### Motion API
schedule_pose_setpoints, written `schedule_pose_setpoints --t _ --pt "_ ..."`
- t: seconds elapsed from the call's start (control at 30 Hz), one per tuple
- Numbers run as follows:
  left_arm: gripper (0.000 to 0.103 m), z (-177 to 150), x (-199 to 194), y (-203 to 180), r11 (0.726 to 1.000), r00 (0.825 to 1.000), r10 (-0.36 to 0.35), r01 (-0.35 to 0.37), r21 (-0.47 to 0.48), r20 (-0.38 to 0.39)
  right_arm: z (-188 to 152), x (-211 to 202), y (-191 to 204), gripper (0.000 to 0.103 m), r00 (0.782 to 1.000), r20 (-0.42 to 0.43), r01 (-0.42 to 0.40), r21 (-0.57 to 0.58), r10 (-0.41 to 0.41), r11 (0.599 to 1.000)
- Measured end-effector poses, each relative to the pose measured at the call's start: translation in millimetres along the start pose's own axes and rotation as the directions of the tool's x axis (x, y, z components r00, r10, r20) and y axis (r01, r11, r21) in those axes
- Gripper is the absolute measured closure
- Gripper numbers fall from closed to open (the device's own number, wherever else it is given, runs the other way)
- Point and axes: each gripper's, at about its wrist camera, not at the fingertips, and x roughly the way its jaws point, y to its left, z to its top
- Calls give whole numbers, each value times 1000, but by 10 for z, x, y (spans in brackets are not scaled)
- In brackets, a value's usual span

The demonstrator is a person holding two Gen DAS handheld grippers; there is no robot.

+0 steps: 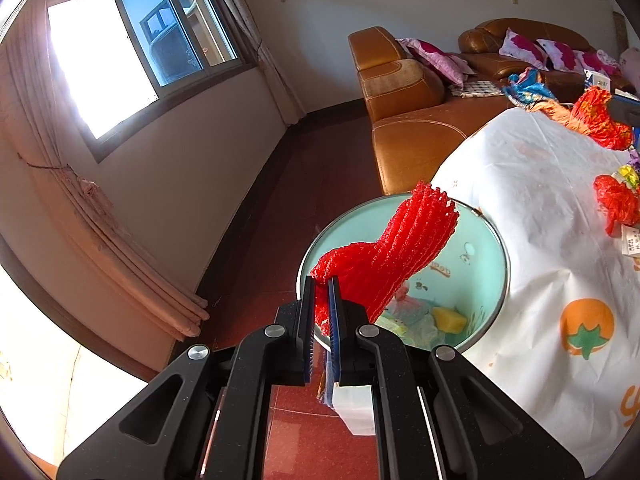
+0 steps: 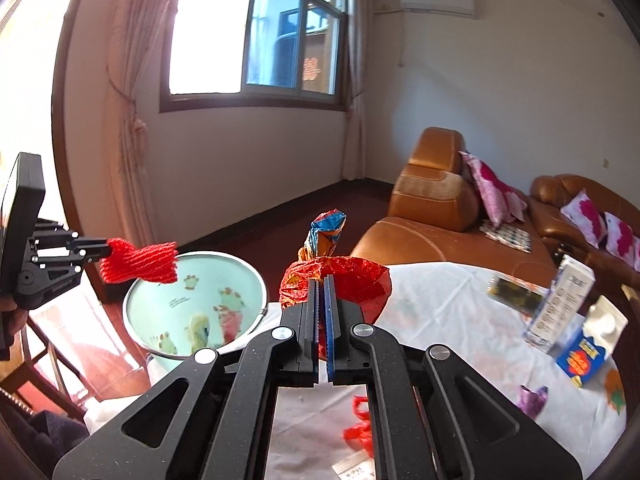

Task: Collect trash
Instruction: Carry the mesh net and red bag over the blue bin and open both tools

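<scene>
I am standing beside the table [image 1: 532, 208], which is wearing a white cloth printed with orange fruit, and a tan leather sofa [image 1: 404, 92] is sitting beyond it with pink cushions on it. The pale green trash bin [image 1: 472, 240] is standing on the red floor just beside the table's edge, and some scraps are already lying at its bottom. I am holding my left gripper [image 1: 321, 280] above the bin's mouth, its jaws pinching one end of a red foam fruit net [image 1: 384, 256], so the net is sticking out over the opening. My right gripper [image 2: 322, 280] is hanging over the table near the bin side, its jaws clamping a crumpled red snack wrapper [image 2: 360, 280] with a blue and orange twist poking up from it. Two small cartons [image 2: 568, 304] are standing toward the table's right end. A scrap of red plastic [image 2: 358, 428] is lying on the cloth below my right gripper, and a small purple wrapper [image 2: 530, 398] is lying near the cartons.
</scene>
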Motion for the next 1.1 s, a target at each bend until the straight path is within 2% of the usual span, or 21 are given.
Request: schedule_pose_setpoints --t 0.33,0.97,1.1 --pt "97 -80 130 102 1000 1000 19 -19 -19 -24 -1 256 230 100 998 -30 -49 -57 47 997" --pt "97 -114 173 133 995 995 100 -99 19 -25 62 638 634 100 992 -92 -103 -160 90 982" --pt "97 -111 179 130 996 995 93 -93 17 -28 48 675 678 100 990 -107 -112 -173 94 979"
